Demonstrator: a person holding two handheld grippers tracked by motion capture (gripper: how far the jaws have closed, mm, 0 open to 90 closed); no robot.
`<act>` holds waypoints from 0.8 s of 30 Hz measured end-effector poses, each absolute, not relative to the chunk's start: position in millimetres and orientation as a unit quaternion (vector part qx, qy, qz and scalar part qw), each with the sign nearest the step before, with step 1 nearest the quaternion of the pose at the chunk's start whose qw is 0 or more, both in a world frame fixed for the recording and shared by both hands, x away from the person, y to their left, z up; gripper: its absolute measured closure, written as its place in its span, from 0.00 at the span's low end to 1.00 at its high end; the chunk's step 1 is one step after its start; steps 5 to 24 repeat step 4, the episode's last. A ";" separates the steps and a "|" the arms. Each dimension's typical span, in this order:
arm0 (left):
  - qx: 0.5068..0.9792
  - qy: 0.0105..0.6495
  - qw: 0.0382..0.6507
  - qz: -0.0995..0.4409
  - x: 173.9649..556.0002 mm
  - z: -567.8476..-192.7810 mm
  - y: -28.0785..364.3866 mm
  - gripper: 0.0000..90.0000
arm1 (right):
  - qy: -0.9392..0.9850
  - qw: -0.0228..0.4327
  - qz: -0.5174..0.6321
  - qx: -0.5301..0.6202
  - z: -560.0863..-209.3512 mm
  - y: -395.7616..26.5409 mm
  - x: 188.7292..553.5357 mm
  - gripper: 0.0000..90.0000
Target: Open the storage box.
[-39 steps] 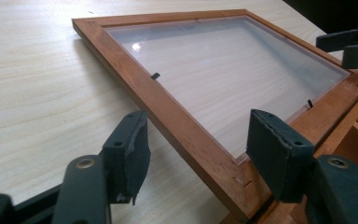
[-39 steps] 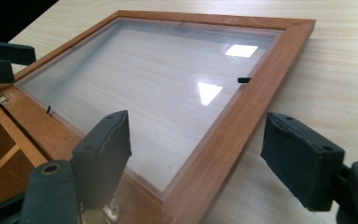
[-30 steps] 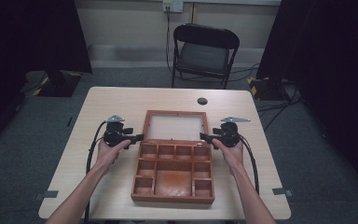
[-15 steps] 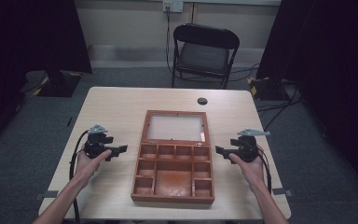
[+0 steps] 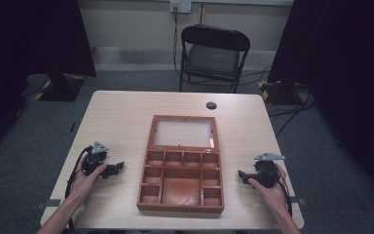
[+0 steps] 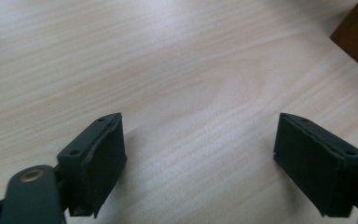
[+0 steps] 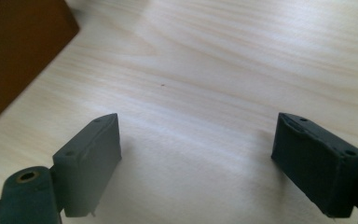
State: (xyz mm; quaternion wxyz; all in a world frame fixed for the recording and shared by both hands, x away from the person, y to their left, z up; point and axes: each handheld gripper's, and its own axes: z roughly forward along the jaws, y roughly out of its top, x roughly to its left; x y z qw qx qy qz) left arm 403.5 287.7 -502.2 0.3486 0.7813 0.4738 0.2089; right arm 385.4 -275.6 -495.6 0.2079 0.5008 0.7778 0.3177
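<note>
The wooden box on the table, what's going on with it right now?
A person sits at the table with a gripper in each hand. The wooden box lies open, its glass-panelled lid flat behind the empty compartments. The left gripper and right gripper sit apart from the box, one on each side, low over the tabletop. Both have just been opening, with nothing between their jaws.

A reddish-brown box [image 5: 181, 181] sits on the pale wood-grain table [image 5: 121, 117]; black chair [image 5: 213, 51].
</note>
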 end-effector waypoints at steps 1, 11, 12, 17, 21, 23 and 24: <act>0.781 0.474 0.348 0.210 403.4 -502.1 287.7 0.16 | 0.773 0.214 0.324 0.501 -497.6 -275.8 385.0 0.13; 0.781 0.474 0.349 0.209 403.5 -502.2 287.8 0.16 | 0.770 0.218 0.331 0.501 -499.4 -276.1 383.8 0.13; 0.781 0.474 0.349 0.209 403.5 -502.2 287.8 0.16 | 0.770 0.218 0.331 0.501 -499.4 -276.1 383.8 0.13; 0.781 0.474 0.349 0.209 403.5 -502.2 287.8 0.16 | 0.770 0.218 0.331 0.501 -499.4 -276.1 383.8 0.13; 0.781 0.474 0.349 0.209 403.5 -502.2 287.8 0.16 | 0.770 0.218 0.331 0.501 -499.4 -276.1 383.8 0.13; 0.781 0.474 0.349 0.209 403.5 -502.2 287.8 0.16 | 0.770 0.218 0.331 0.501 -499.4 -276.1 383.8 0.13; 0.781 0.474 0.349 0.209 403.5 -502.2 287.8 0.16 | 0.770 0.218 0.331 0.501 -499.4 -276.1 383.8 0.13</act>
